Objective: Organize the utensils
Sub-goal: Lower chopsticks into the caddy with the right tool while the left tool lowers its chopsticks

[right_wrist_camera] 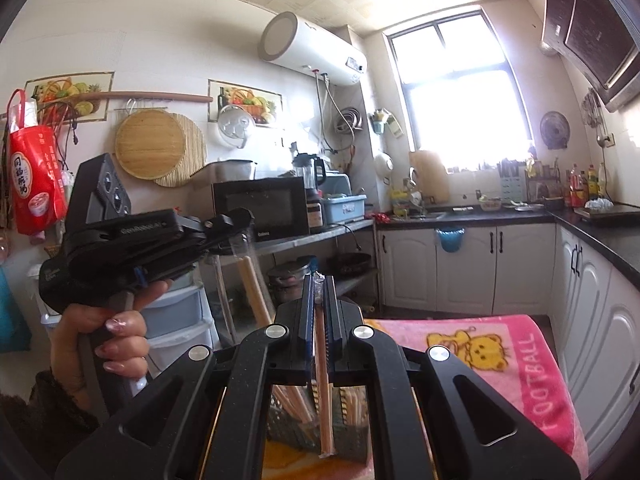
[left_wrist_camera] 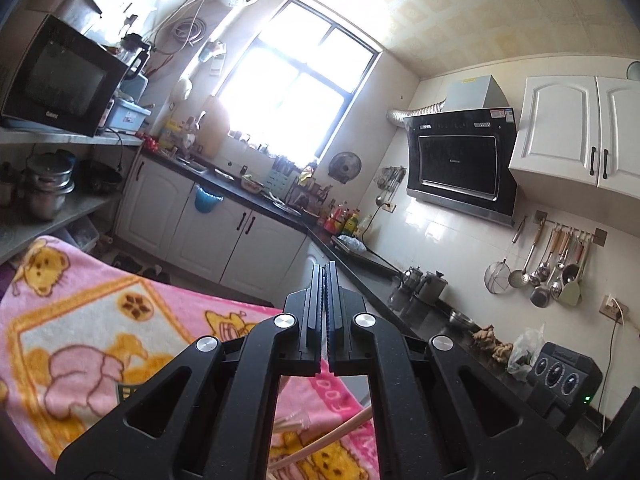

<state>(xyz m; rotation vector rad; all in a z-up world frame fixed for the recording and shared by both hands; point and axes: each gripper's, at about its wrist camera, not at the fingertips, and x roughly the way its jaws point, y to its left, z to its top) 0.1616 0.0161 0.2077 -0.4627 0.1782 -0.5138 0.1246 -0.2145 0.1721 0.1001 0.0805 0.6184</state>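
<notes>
Two tongs [left_wrist_camera: 325, 276] [right_wrist_camera: 319, 284], one basket [right_wrist_camera: 352, 438], one pink towel [left_wrist_camera: 100, 312]

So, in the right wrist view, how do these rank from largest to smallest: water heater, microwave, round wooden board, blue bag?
1. water heater and microwave: too alike to rank
2. round wooden board
3. blue bag, clearly smallest

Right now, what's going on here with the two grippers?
A person is sorting chopsticks over a pink towel in a kitchen. The right gripper is shut on a plastic-wrapped pair of chopsticks, held upright above a dark basket that already holds more chopsticks. The left gripper, held in the person's left hand, is shut on the top of another plastic sleeve with wooden sticks hanging from it. Neither pair has been set down yet.
</notes>
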